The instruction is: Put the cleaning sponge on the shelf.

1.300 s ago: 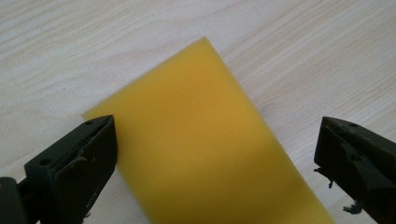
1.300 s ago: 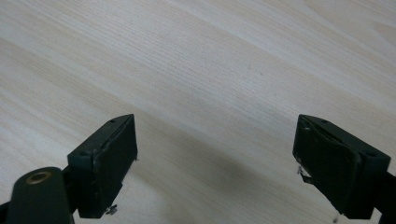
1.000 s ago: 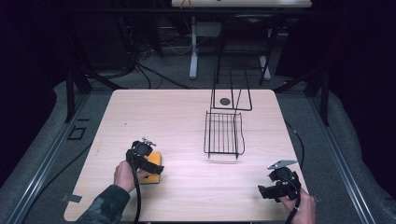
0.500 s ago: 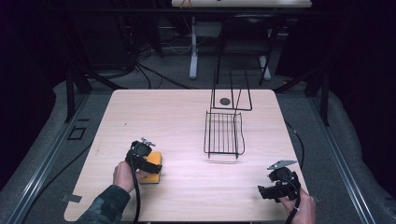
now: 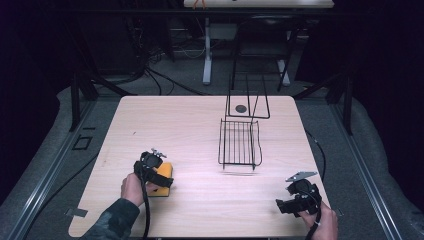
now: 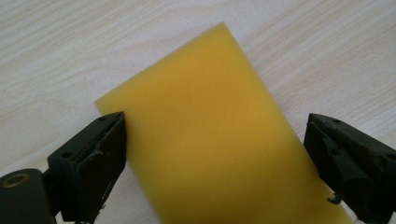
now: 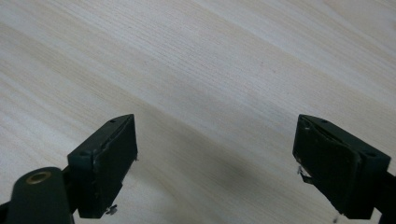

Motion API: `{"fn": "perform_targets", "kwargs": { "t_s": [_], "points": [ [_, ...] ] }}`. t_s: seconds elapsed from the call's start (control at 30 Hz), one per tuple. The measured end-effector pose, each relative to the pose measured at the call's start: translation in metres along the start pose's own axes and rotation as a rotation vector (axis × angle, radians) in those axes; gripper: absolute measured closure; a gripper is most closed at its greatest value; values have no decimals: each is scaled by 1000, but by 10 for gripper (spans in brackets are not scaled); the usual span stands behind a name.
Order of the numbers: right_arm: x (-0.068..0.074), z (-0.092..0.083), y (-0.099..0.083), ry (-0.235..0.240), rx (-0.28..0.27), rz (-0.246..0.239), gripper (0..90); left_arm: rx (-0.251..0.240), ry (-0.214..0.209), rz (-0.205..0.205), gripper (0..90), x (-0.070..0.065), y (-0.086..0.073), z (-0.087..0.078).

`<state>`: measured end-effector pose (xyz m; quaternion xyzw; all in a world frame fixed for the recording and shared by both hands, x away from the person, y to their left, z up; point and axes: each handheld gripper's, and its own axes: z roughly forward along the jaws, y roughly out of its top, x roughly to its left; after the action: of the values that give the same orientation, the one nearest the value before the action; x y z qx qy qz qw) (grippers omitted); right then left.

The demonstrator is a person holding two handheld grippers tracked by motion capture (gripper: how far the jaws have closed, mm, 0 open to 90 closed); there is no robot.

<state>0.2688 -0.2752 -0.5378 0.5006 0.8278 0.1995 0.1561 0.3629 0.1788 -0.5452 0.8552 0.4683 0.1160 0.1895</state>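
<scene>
On table (image 5: 200,125): one sponge (image 6: 210,130) | one rack (image 5: 239,142) | two grippers

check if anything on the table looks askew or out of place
The wire rack leans, one end lifted off the table, with a separate wire frame behind it. The yellow sponge lies flat between the left gripper's jaws, which have just been opening.

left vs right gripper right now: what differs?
The left gripper has its jaws either side of the yellow foam sponge; they have just been opening. The right gripper has only bare light wooden table between open jaws. In the high view the left gripper sits at the table's near-left, the right gripper at its near-right edge. Both are black, hand-held and low over the table.
</scene>
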Motion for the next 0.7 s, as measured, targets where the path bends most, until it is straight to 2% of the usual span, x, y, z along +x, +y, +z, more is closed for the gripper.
{"fn": "perform_targets", "kwargs": {
  "t_s": [0.23,0.7],
  "points": [
    [0,1,0,1,2,1,132,-16,-4,6,161,-1,0,-3],
    [0,0,0,-2,2,-2,132,-52,-11,42,184,-6,4,-17]
  ]
}}
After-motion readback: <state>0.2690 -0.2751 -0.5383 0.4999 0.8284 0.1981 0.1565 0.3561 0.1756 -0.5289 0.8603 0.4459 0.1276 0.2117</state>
